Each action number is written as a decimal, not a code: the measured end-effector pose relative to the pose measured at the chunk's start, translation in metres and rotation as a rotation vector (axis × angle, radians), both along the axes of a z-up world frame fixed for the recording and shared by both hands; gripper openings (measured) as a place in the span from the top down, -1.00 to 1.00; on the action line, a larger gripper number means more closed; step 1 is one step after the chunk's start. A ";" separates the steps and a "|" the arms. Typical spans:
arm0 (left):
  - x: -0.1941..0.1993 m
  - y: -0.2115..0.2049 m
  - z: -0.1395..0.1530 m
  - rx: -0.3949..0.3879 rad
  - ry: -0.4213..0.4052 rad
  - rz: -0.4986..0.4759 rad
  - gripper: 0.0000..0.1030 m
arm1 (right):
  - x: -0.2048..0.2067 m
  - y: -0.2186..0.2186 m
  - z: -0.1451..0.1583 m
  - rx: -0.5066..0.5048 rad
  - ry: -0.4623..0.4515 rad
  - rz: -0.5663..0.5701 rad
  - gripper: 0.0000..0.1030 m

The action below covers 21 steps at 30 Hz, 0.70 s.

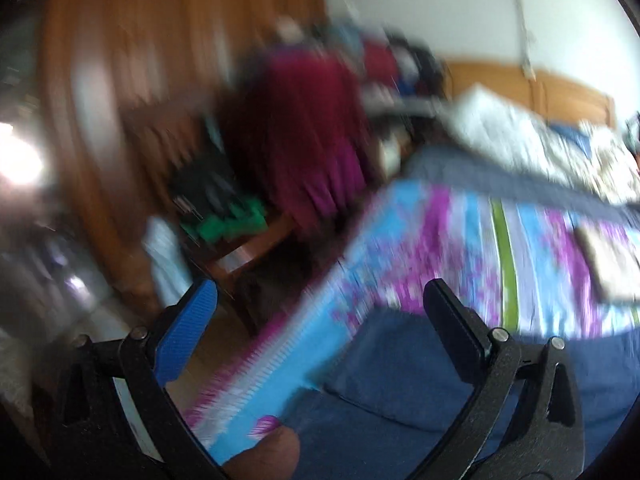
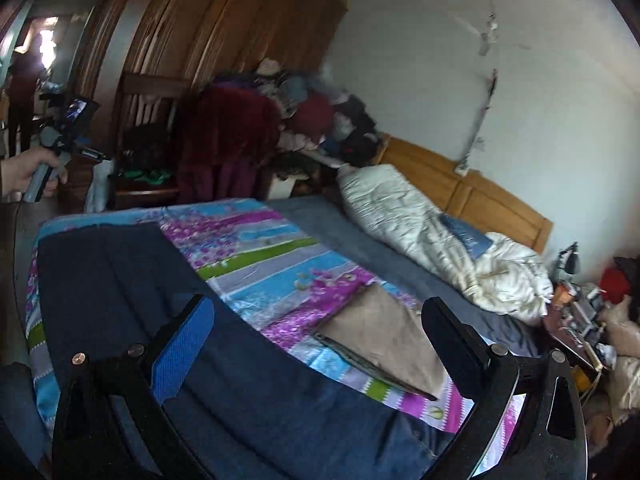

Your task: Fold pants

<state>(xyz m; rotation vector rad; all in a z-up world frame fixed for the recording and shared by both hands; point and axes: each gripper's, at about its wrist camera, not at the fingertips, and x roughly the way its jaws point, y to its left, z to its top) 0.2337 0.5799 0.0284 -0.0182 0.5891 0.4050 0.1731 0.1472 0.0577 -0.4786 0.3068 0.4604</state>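
The pants [image 2: 132, 280], dark blue denim, lie spread flat on the floral bedspread [image 2: 260, 248] at the near end of the bed, running from the far left corner toward the lower right of the right wrist view. In that view the right gripper [image 2: 320, 332] is held above the pants with its jaws spread wide; nothing is between the blue-padded finger [image 2: 182, 354] and the black finger [image 2: 454, 340], and neither touches the fabric. A folded tan garment [image 2: 384, 340] rests on the bedspread just beside the pants, on their right. Beyond it a white quilt [image 2: 432, 240] is bunched along the wooden headboard [image 2: 480, 196], and a heap of clothes [image 2: 304, 116] sits at the far side of the bed against the wall. The left gripper [image 2: 74, 126] shows at the far left of the right wrist view, held by a hand [image 2: 28, 170] off the left edge of the bed, well apart from the pants. The left wrist view is heavily motion-blurred; it shows the left gripper [image 1: 320, 312] with jaws wide apart and empty, positioned over the bed corner, with the pants [image 1: 400, 380] below and the bedspread [image 1: 460, 248] beyond them. A wooden wardrobe [image 2: 224, 20] stands behind the bed.
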 end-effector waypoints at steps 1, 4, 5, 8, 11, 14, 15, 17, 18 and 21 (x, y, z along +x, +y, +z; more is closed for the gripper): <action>0.020 0.004 -0.018 -0.003 0.057 -0.025 -1.00 | 0.022 0.015 -0.014 -0.016 0.032 0.021 -1.00; 0.065 0.012 -0.063 -0.027 0.190 -0.131 -1.00 | 0.070 0.052 -0.044 -0.034 0.129 0.054 -1.00; 0.078 0.015 -0.076 -0.057 0.231 -0.167 -1.00 | 0.080 0.064 -0.051 -0.035 0.160 0.056 -1.00; 0.119 0.031 -0.110 -0.142 0.356 -0.243 -0.92 | 0.107 0.091 -0.067 -0.039 0.261 0.061 -1.00; 0.145 0.050 -0.134 -0.189 0.448 -0.321 -0.73 | 0.128 0.118 -0.082 -0.033 0.363 0.066 -1.00; 0.166 0.071 -0.152 -0.321 0.504 -0.406 -0.47 | 0.142 0.141 -0.097 -0.039 0.432 0.063 -0.96; 0.172 0.076 -0.156 -0.371 0.522 -0.439 -0.36 | 0.147 0.150 -0.102 -0.038 0.449 0.060 -0.96; 0.181 0.083 -0.165 -0.445 0.548 -0.501 -0.18 | 0.154 0.165 -0.112 -0.026 0.491 0.056 -0.95; 0.185 0.085 -0.171 -0.469 0.565 -0.520 -0.07 | 0.157 0.172 -0.116 -0.019 0.509 0.056 -0.95; 0.196 0.094 -0.177 -0.501 0.575 -0.541 -0.03 | 0.163 0.191 -0.122 -0.010 0.536 0.075 -0.94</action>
